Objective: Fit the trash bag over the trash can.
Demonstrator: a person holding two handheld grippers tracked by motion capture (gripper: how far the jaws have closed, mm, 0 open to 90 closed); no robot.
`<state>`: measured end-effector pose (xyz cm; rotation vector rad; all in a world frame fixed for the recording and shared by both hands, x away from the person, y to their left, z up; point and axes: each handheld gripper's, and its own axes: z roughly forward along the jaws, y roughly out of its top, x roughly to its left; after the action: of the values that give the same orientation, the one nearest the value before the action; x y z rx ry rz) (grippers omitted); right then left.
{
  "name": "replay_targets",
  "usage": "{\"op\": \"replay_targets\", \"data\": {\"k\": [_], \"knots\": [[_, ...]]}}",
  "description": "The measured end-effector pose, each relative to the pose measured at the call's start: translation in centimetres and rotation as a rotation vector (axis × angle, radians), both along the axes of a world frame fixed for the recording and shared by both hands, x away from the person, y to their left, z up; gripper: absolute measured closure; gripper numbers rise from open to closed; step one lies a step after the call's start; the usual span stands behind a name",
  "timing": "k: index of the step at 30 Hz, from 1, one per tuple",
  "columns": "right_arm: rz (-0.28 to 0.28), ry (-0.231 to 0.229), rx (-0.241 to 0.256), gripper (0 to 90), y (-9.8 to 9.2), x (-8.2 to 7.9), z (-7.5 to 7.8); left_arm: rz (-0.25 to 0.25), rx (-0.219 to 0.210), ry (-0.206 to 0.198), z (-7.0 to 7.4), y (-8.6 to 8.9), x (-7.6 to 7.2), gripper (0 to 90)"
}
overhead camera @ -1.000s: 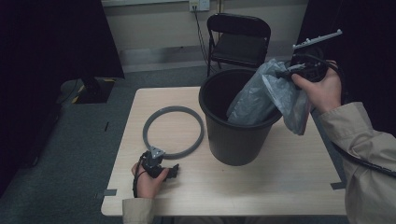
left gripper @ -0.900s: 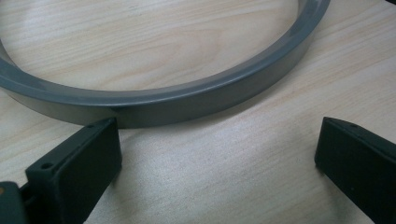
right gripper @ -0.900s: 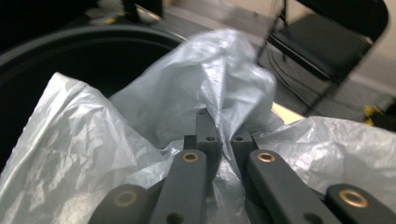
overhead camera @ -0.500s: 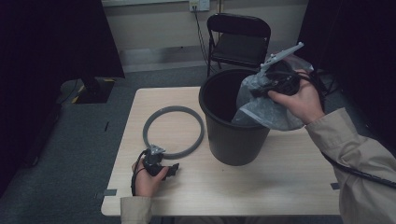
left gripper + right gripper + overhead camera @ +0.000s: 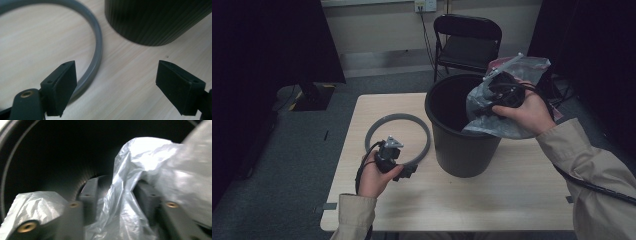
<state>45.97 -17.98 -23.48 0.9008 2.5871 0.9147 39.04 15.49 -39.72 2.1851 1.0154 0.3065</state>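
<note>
A black bucket point(image 5: 462, 145) stands on the wooden table point(image 5: 522, 190). My right gripper point(image 5: 492, 102) is shut on a crumpled grey plastic bag point(image 5: 507, 125) and holds it over the bucket's right rim, pointing into the opening. In the right gripper view the bag point(image 5: 130, 202) is pinched between the jaws with the bucket's dark inside point(image 5: 62, 157) behind. A grey ring point(image 5: 398, 137) lies flat left of the bucket. My left gripper point(image 5: 404, 172) rests open at the ring's near edge. Its view shows the ring point(image 5: 96, 50) by the left jaw and the bucket wall point(image 5: 155, 20) ahead.
A black folding chair point(image 5: 467, 42) stands behind the table. Dark curtains hang at the left and right. A cable point(image 5: 592, 187) trails from the right gripper along the sleeve. Bare tabletop lies in front of the bucket.
My right gripper has swung left and down with the bag, from beside the bucket's right to over its rim. The left gripper has hardly moved.
</note>
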Motion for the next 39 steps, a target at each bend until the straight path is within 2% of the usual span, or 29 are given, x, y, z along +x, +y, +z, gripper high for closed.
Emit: {"op": "replay_targets", "data": {"k": [2, 3, 4, 6, 8, 12, 13, 17, 18, 21, 23, 24, 25, 26, 28, 30, 31, 34, 39], "knots": [[-0.013, 0.003, -0.010, 47.9, -0.6, -0.3, 0.4, -0.022, 0.010, 0.003, 0.9, -0.5, 0.4, 16.6], [-0.013, 0.003, -0.010, 47.9, -0.6, -0.3, 0.4, -0.022, 0.010, 0.003, 0.9, -0.5, 0.4, 16.6], [-0.023, -0.004, 0.003, 42.6, -1.0, -0.4, 0.5, -0.030, 0.014, 0.013, 1.4, -0.7, 0.6, 16.6], [-0.025, -0.004, 0.011, 42.4, -1.2, -0.5, 0.6, -0.037, 0.013, 0.014, 1.6, -0.9, 0.7, 16.6], [-0.034, -0.009, 0.018, 37.4, -1.6, -0.8, 1.0, -0.047, 0.025, 0.013, 2.1, -1.1, 1.0, 16.6], [-0.040, -0.015, 0.023, 34.5, -2.0, -1.0, 1.5, -0.043, 0.027, 0.008, 2.6, -1.1, 1.0, 16.6], [-0.063, -0.031, 0.028, 31.6, -2.5, -1.1, 1.9, -0.045, 0.027, 0.007, 2.9, -1.2, 1.1, 16.6], [-0.090, -0.037, 0.013, 31.1, -3.2, -1.1, 2.3, -0.054, 0.024, 0.007, 3.5, -1.2, 1.1, 16.6], [-0.093, -0.040, 0.001, 37.3, -3.4, -0.9, 2.0, -0.053, 0.021, 0.008, 3.7, -1.2, 1.1, 16.6], [-0.099, -0.035, -0.006, 39.5, -3.5, -0.7, 1.6, -0.062, 0.021, 0.002, 4.5, -1.3, 1.3, 16.6], [-0.099, -0.017, 0.006, 46.9, -3.6, -0.5, 1.1, -0.068, 0.018, -0.004, 5.2, -1.4, 1.4, 16.6], [-0.102, -0.015, 0.013, 48.6, -3.6, -0.4, 0.9, -0.079, 0.022, -0.007, 5.8, -1.4, 1.5, 16.6], [-0.102, -0.015, 0.013, 48.6, -3.6, -0.4, 0.9, -0.079, 0.022, -0.007, 5.8, -1.4, 1.5, 16.6], [-0.104, -0.002, 0.023, 56.9, -3.6, -0.4, 0.8, -0.084, 0.016, -0.007, 6.4, -1.5, 1.5, 16.6], [-0.105, -0.002, 0.025, 58.2, -3.5, -0.3, 0.8, -0.089, 0.020, -0.010, 6.8, -1.6, 1.6, 16.6], [-0.093, 0.009, 0.021, 68.5, -3.3, -0.1, 0.8, -0.108, 0.013, -0.011, 7.5, -1.7, 1.8, 16.6], [-0.093, 0.009, 0.021, 68.5, -3.3, -0.1, 0.8, -0.108, 0.013, -0.011, 7.5, -1.7, 1.8, 16.6], [-0.072, 0.014, 0.022, 76.2, -2.7, 0.1, 0.7, -0.125, 0.012, -0.010, 8.4, -1.8, 1.9, 16.6], [-0.061, 0.011, 0.035, 80.0, -2.2, 0.3, 0.5, -0.117, 0.007, -0.024, 9.5, -1.9, 2.2, 16.6]]}}
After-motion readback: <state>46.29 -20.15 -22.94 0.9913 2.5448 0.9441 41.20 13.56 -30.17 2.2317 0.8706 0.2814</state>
